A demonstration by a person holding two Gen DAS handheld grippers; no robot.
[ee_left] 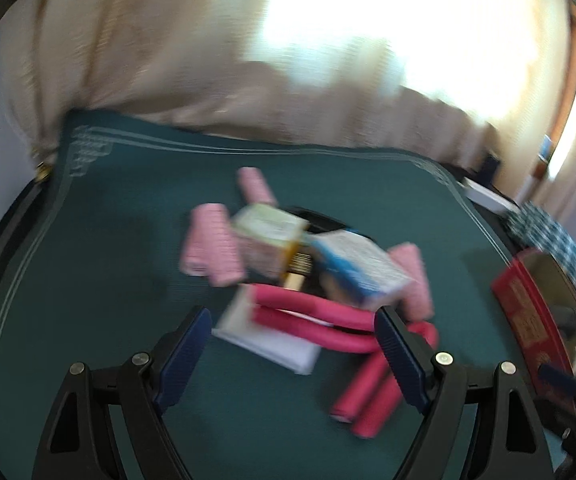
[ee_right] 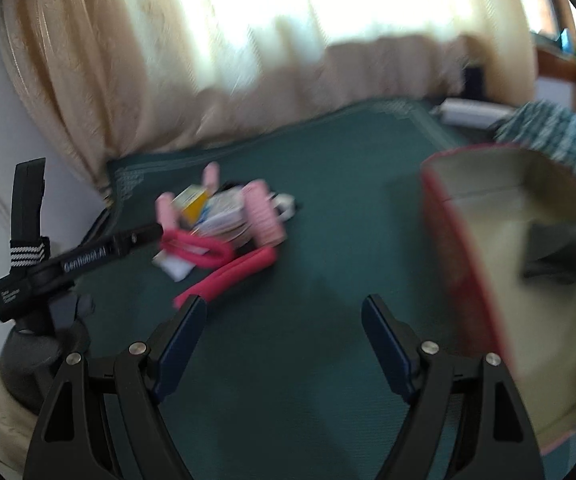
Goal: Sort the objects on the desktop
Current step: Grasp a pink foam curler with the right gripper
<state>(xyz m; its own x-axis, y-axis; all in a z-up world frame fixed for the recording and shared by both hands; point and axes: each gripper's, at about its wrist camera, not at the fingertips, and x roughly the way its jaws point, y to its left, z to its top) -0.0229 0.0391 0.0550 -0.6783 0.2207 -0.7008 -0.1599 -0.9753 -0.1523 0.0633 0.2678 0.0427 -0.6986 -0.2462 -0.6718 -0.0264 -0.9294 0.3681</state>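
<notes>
Both grippers, left gripper (ee_left: 294, 330) and right gripper (ee_right: 284, 318), hang empty with jaws apart, approaching a central pile (ee_left: 308, 264) of pink rollers and boxes; picking one for the red box (ee_right: 484, 264) likely follows.

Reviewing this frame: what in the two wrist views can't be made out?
- Print on the small boxes in the pile: motion blur, both views.
- Black item under the pile: covered by boxes and pink foam rollers, left wrist view.
- Red box contents: cut off by the right wrist view's edge, blurred.
- Both grippers, left and right: open, empty.
</notes>
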